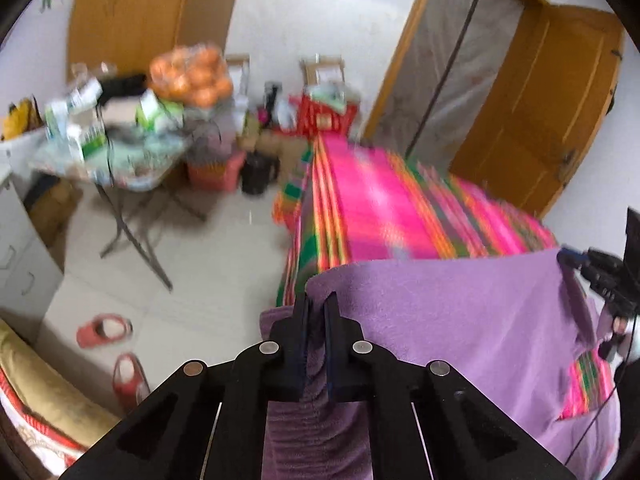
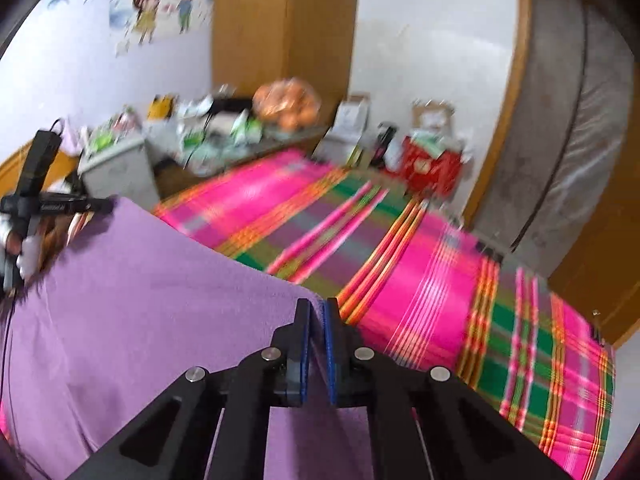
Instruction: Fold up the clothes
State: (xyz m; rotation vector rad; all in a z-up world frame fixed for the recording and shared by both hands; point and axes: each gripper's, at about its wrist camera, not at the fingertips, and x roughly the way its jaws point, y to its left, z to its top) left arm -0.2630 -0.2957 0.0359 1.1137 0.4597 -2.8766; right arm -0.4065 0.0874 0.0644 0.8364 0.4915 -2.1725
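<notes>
bed cover, pink plaid, spread far and right | purple cloth near, lifted over it | cluttered table far left, oranges on top | left gripper, right gripper each clenched on cloth's top edge | writing unreadable

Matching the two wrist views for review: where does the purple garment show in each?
Left wrist: purple garment fills the lower right, pinched in the left gripper.
Right wrist: lower left, pinched in the right gripper.
Shared landmark: the pink striped bedspread.
</notes>
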